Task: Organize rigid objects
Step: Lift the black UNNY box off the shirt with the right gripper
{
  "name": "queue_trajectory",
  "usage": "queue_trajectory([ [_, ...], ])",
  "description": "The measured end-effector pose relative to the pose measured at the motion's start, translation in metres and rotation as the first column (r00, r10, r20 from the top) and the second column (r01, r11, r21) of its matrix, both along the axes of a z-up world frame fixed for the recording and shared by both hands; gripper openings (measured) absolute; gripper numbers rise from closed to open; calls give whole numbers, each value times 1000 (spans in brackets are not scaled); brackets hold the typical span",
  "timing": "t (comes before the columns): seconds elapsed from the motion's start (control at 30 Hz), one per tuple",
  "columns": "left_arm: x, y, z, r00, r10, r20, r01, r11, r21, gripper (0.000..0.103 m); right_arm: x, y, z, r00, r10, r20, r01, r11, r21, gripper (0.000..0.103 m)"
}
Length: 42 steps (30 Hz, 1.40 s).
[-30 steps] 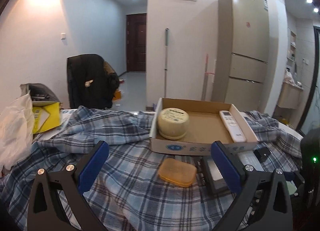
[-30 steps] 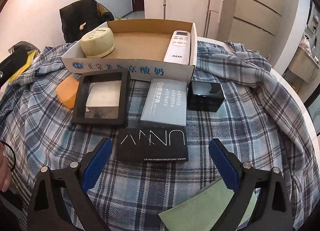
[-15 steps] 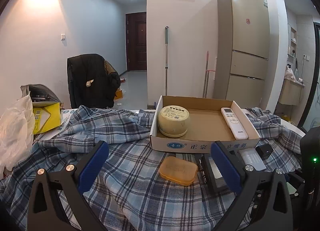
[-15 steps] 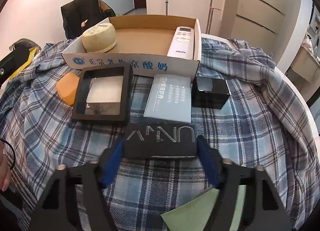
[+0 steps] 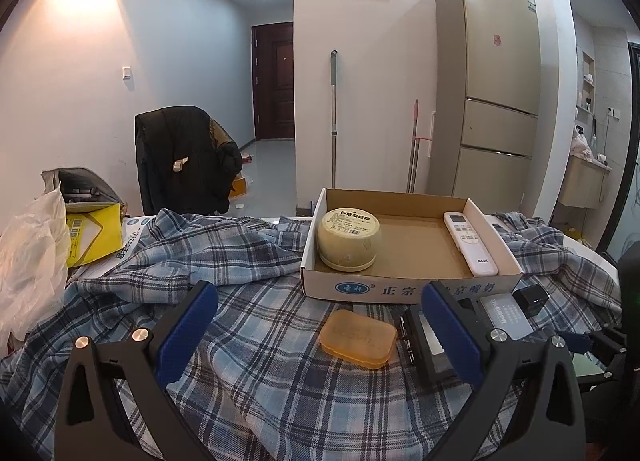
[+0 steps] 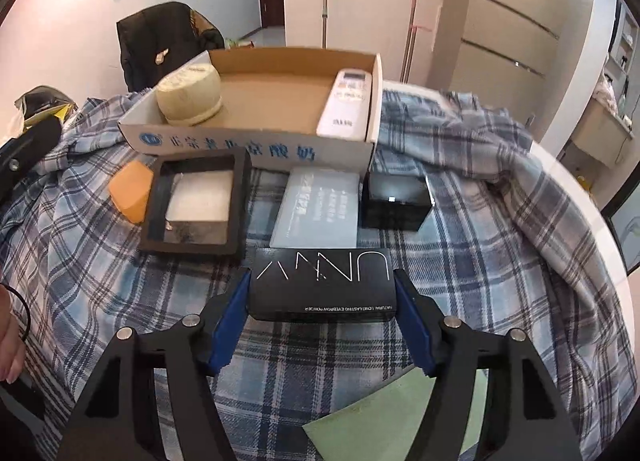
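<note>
1. The black box (image 6: 322, 284) reads "UNNY" and "NATURAL LONG LASTING EYEBROW POWDER"; the remote (image 6: 347, 104) in the cardboard tray (image 6: 256, 146) reads "AUX".
2. My right gripper (image 6: 322, 301), angled down, clamps that box over the plaid cloth (image 6: 500, 261).
3. My left gripper (image 5: 320, 325) hovers with jaws wide apart.

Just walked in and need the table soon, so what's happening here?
A person is tidying items into the shallow cardboard box. The right gripper is clamped on the flat black lettered carton, still on the plaid cloth. The left gripper hovers open, empty, above the orange plastic case.
</note>
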State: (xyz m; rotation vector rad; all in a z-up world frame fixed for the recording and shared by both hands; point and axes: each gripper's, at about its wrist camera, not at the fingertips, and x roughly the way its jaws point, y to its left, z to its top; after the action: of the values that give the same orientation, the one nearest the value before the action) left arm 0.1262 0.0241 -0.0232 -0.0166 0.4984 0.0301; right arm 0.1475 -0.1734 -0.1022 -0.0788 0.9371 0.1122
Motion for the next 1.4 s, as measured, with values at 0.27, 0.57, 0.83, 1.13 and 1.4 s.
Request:
queue_trajectory([
  [0.27, 0, 0, 0, 1000, -1, 1, 1, 1000, 0, 103, 7, -2, -10, 1000, -1, -24, 1, 1000, 7, 68],
  [0.57, 0, -1, -1, 1000, -8, -1, 8, 1000, 4, 103, -1, -3, 3, 999, 2, 44, -3, 1000, 27, 67],
  [0.83, -7, -6, 5, 998, -38, 43, 38, 999, 14, 103, -9, -7, 26, 983, -30, 183, 27, 999, 19, 67],
  [1.13, -20, -17, 29, 987, -147, 61, 151, 986, -66, 103, -21, -31, 69, 949, -45, 311, 28, 998, 59, 67],
  [1.4, -30, -8, 45, 993, -73, 90, 91, 974, -206, 85, -46, -53, 76, 909, -6, 416, -25, 997, 68, 67],
])
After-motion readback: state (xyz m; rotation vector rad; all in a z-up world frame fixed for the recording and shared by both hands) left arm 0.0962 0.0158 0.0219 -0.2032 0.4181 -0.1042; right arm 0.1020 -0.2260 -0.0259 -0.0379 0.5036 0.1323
